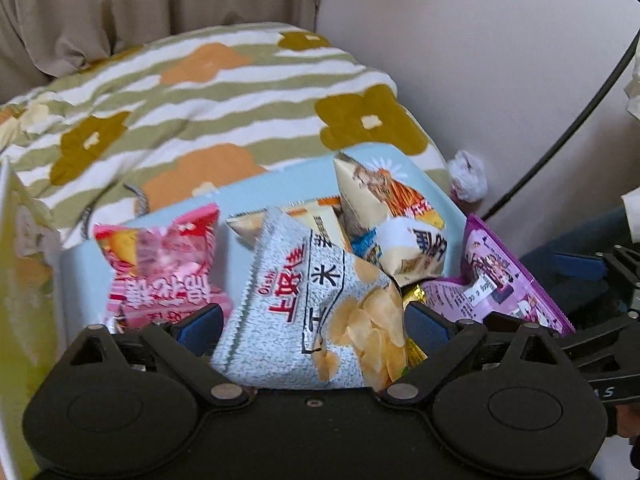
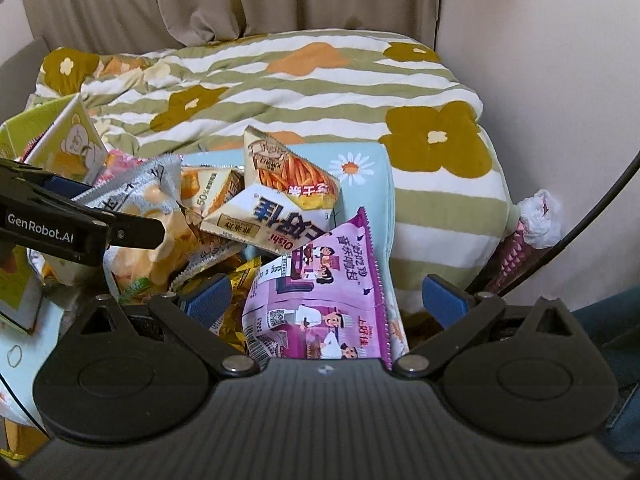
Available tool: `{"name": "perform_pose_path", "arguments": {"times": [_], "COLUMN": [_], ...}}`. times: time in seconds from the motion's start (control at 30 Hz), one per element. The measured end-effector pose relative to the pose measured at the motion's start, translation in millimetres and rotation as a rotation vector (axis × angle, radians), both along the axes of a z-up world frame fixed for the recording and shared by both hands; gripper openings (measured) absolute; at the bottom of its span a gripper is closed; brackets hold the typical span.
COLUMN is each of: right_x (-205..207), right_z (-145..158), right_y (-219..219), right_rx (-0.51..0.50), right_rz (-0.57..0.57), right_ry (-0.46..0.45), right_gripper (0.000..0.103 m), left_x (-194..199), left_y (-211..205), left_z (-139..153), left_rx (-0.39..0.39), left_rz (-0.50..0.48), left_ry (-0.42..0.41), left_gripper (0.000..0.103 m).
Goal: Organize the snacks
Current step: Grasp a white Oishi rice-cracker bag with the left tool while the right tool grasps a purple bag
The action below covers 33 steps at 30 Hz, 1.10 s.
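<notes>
Left tool (image 1: 314,326): jaws spread, grey-white chip bag (image 1: 320,312) standing between the pads; contact at either pad not clear. Right tool (image 2: 344,298): jaws spread wide, purple snack bag (image 2: 320,292) lying between them, clear gap at the right pad. Snack pile sits in a light blue box (image 1: 256,196) at frame centre: pink bag (image 1: 164,268) at left, cream fries bag (image 1: 384,200) upright at the back wall. Striped floral quilt (image 2: 280,80) behind; bare wall at right edge
</notes>
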State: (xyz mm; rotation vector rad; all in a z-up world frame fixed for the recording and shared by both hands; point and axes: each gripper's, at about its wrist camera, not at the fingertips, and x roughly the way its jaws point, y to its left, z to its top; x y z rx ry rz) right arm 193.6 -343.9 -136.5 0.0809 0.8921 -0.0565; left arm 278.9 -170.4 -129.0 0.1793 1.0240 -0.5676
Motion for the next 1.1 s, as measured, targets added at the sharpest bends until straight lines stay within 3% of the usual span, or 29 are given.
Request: {"name": "perform_pose_path", "arguments": {"times": [0.2,0.47,0.93,1.1], "right_x": [2,5,16,14], "right_z": [-11,-21,-38,-41], "right_y": [4,7,13,17], "right_rx": [-0.009,-0.016,-0.028,-0.050], "right_rz": [0.016,0.025,0.072,0.122], "right_ry": [0.009,0.026,0.051,0.035], "right_gripper": [0.103,0.103,0.103,0.092], "left_x": [3,3,-17,-21], "left_y": [-2,0,14,17], "left_z": [-6,-10,6,8], "left_rx": [-0.015,-0.033,-0.074,-0.082], "left_rz": [-0.029,-0.040,0.020,0.043], "left_ry": [0.038,0.071,0.031,0.016], "left_gripper": [0.090,0.062,0.059,0.059]}}
